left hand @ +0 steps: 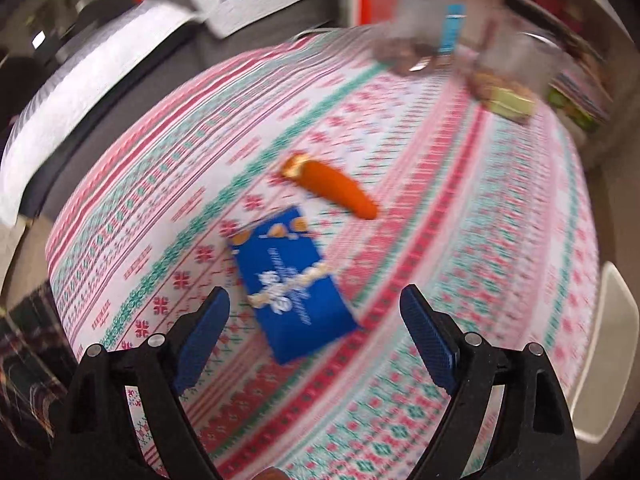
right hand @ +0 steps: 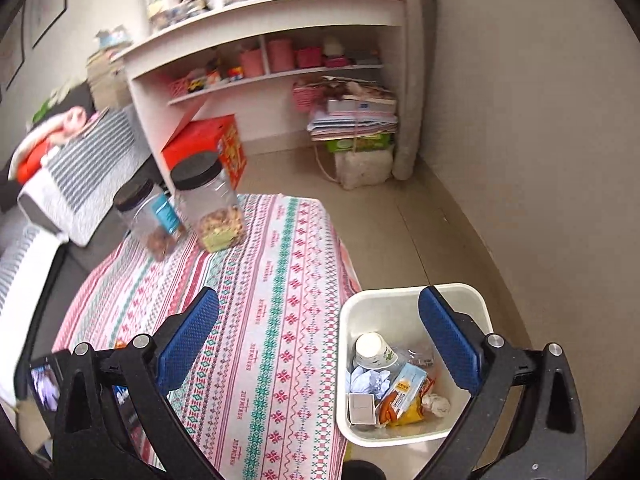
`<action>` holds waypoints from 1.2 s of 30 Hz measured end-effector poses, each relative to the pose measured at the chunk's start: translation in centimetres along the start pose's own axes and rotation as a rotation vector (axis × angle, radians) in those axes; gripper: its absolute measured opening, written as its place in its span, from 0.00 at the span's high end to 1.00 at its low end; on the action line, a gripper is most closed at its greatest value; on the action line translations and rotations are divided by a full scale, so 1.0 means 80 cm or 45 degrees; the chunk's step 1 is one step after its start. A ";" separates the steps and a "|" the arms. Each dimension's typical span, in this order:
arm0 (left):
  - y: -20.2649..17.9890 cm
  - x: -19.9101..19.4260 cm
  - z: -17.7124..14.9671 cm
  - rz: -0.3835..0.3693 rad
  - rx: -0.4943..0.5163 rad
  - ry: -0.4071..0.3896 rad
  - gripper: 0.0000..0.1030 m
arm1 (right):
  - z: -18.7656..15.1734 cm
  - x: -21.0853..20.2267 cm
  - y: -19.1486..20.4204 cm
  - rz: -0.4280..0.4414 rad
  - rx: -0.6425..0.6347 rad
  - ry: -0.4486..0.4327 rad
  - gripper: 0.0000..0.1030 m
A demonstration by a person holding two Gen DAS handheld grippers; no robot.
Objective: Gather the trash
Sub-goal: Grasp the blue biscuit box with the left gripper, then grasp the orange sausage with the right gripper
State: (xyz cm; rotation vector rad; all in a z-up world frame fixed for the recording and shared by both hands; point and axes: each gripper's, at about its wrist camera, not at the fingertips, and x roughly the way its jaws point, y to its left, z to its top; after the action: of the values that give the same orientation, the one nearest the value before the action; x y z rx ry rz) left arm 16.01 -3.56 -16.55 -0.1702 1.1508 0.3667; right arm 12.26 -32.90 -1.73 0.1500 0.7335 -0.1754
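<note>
**Left wrist view: open jaws above a blue packet, bin waiting by the table**

The left gripper (left hand: pixel 314 312) hangs over the table (left hand: pixel 460 208) with its jaws spread wide and holding nothing. The picture is blurred. Between the fingers, down on the patterned cloth, lies a blue packet (left hand: pixel 294 284), flat and skewed. Just beyond it lies an orange wrapper (left hand: pixel 340 192), one end torn to gold. The two sit near each other but apart. Two jars (left hand: pixel 508 72) stand at the table's far edge.

From the right wrist, the right gripper (right hand: pixel 320 320) also has its jaws wide apart and empty, poised over the table's edge. The white bin (right hand: pixel 404 304) stands on the floor just beside the table, already holding a cup (right hand: pixel 374 350), crumpled paper (right hand: pixel 368 380) and snack wrappers (right hand: pixel 404 398). The jars show here too, black-lidded.
</note>
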 end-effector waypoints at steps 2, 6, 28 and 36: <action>0.012 0.021 0.008 0.028 -0.051 0.047 0.18 | -0.003 0.005 0.015 0.007 -0.033 0.015 0.07; 0.021 0.044 0.019 0.018 -0.089 0.105 0.18 | -0.005 0.018 0.039 -0.007 -0.100 0.041 0.07; 0.263 0.016 0.061 -0.327 0.070 -0.060 0.45 | -0.130 0.123 0.311 0.359 -0.875 0.328 0.07; 0.305 0.011 0.065 -0.410 0.117 -0.264 0.45 | -0.150 0.174 0.376 0.348 -1.001 0.417 0.14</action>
State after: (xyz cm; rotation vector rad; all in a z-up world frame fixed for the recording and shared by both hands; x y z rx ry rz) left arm 11.80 20.93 -13.88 -0.2275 0.9145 0.0442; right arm 20.92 -2.70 -17.72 -0.4808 1.0488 0.4109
